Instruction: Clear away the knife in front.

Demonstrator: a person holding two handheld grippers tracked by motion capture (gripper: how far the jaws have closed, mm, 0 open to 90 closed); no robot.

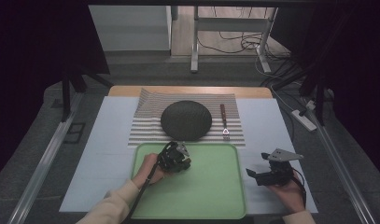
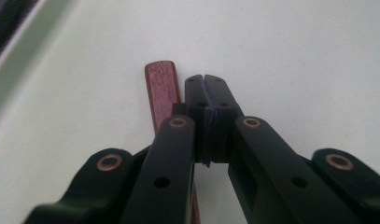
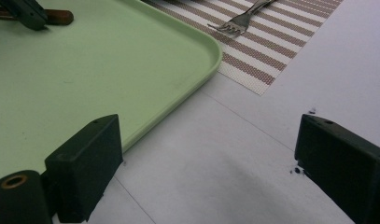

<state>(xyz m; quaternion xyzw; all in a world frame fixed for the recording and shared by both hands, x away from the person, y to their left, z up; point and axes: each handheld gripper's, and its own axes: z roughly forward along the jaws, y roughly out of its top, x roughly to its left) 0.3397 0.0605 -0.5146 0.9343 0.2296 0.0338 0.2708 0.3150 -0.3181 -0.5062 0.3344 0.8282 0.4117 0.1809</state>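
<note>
The left gripper (image 1: 177,157) sits low over the green tray (image 1: 211,196), near its far edge; in the left gripper view its jaws are pressed together, and a red-brown wooden handle (image 2: 162,91) lies on the tray just beside them, seemingly outside the grip, though the lower part is hidden behind the jaws, so I cannot tell whether anything thin is pinched. The right gripper (image 1: 268,173) rests off the tray's right side above the desk (image 1: 267,126), jaws spread wide and holding nothing. A fork (image 1: 224,122) lies on the striped mat (image 1: 148,126) right of the dark round plate (image 1: 186,120). The risk, as I judge it: closed jaws nudging the handle sideways would slide it across the smooth tray; lifting now may leave it behind.
</note>
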